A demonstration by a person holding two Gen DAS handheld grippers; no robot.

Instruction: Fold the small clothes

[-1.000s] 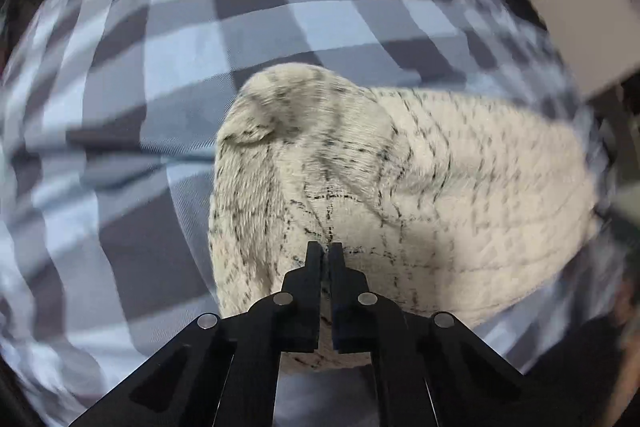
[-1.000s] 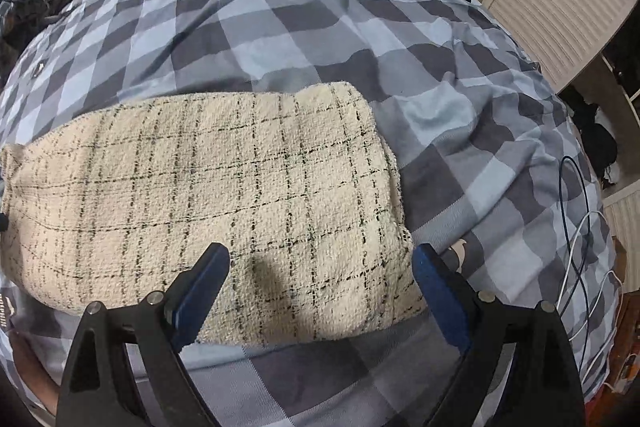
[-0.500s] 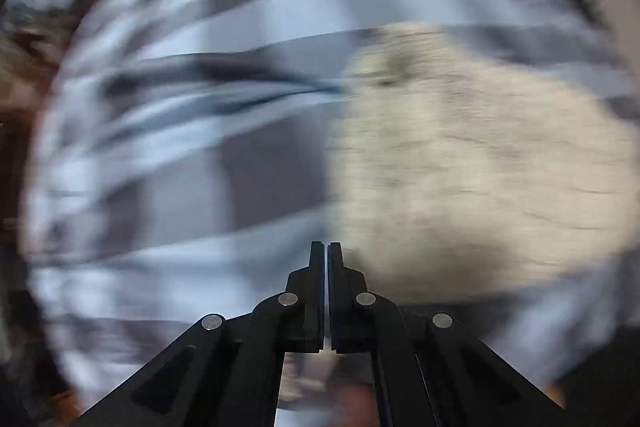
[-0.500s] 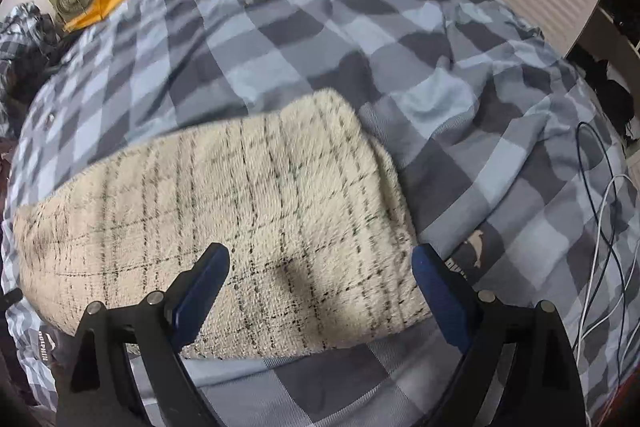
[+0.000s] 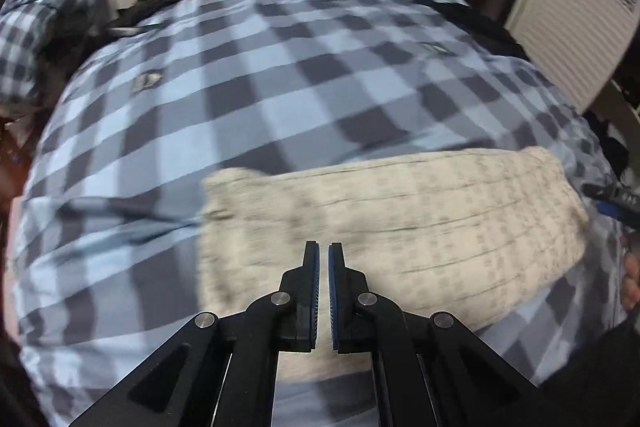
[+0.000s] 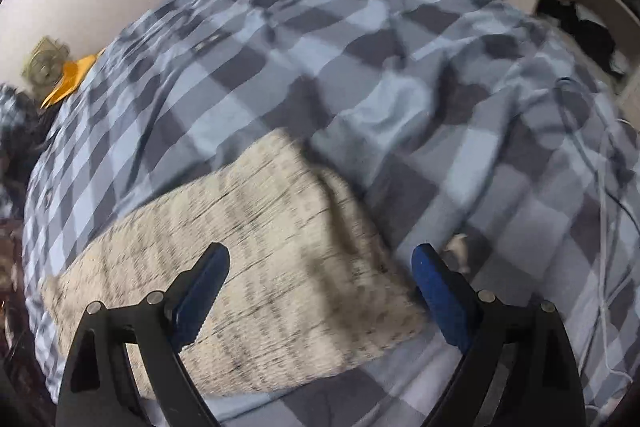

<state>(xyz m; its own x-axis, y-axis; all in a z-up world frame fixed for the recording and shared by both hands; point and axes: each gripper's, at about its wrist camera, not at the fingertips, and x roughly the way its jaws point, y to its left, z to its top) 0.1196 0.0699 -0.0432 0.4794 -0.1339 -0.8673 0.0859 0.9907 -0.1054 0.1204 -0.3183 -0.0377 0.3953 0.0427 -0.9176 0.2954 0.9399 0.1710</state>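
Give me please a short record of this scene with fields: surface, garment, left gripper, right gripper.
surface: bed with blue-grey checked cover
garment: cream tweed piece, folded, lying flat on the cover
left gripper: jaws almost shut, holding nothing, above the garment
right gripper: jaws wide open, empty, over the garment's right end

The left claw (image 5: pixel 323 247), at the lower centre of its frame, is matte black plastic: two flat, narrow fingers lined with thin blue pads, carried on angular linkage arms with triangular cut-outs and four round silver screws. The right claw (image 6: pixel 320 259), along the bottom of its frame, has the same black arms and silver screws, with thicker, textured blue pads (image 6: pixel 434 287). Bare skin shows at the right edge of the left view.
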